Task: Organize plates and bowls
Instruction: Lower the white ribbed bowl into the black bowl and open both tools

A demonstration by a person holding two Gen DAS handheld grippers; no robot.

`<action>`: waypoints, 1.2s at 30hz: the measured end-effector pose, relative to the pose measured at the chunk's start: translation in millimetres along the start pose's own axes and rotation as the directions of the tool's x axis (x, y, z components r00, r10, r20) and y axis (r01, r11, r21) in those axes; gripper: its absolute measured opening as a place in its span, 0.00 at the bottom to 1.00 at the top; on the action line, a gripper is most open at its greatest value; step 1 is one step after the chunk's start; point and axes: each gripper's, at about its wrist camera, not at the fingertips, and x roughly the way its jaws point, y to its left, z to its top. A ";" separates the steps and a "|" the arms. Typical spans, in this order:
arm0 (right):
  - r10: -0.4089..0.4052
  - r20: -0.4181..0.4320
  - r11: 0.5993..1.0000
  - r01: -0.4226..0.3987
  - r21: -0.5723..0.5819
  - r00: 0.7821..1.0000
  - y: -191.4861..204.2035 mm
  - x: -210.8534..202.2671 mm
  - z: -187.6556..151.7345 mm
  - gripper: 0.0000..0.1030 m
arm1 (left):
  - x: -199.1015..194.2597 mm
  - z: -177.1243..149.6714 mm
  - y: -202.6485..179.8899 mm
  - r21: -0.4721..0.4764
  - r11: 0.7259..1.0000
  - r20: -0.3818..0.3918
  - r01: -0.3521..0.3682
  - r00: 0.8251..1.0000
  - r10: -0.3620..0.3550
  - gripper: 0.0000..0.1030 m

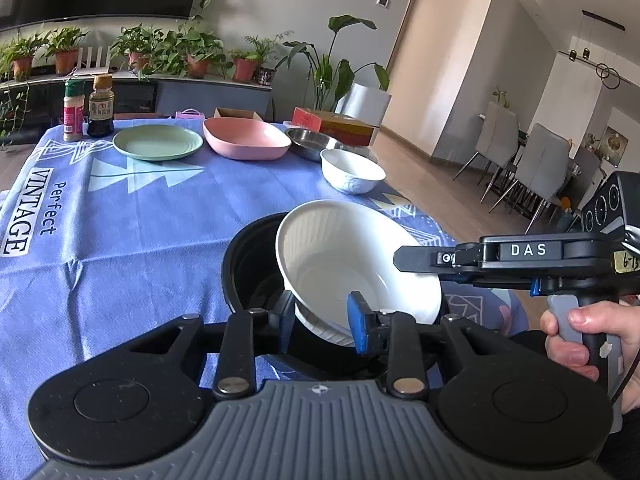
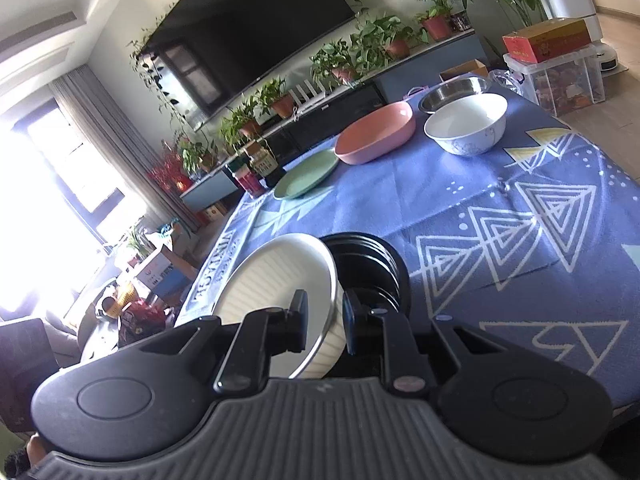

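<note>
- White ribbed ceramic bowl (image 1: pixel 352 268) tilted, partly inside black round bowl (image 1: pixel 248 264) on blue patterned tabletop (image 1: pixel 132 232).
- Left hand-held gripper (image 1: pixel 324 320) grasping its near rim; right hand-held gripper (image 2: pixel 326 320) clamps the opposite rim.
- Black bowl directly below, both hands equally near.

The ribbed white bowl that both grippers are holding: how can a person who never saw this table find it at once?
On the blue tablecloth, look at the near edge, where a black bowl sits. The ribbed white bowl hangs tilted over it. Unlike the other white bowl farther back, it has ribbed walls and no painted pattern.
</note>
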 end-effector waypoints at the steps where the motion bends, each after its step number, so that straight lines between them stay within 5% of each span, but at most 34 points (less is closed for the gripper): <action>1: -0.002 -0.007 1.000 0.002 -0.002 1.000 0.2 0.2 -0.4 0.47 | 0.7 0.0 0.0 0.000 1.000 -0.003 -0.002 1.000 0.002 0.25; 27: -0.082 -0.083 0.995 0.077 -0.060 0.993 10.3 12.5 0.1 0.49 | 9.4 2.1 -2.2 0.011 1.000 -0.055 -0.017 0.998 0.017 0.26; 36: -0.089 -0.103 0.992 0.080 -0.093 0.991 18.3 14.2 3.5 0.70 | 6.9 6.0 -3.0 0.017 1.000 -0.051 -0.014 0.999 0.015 0.36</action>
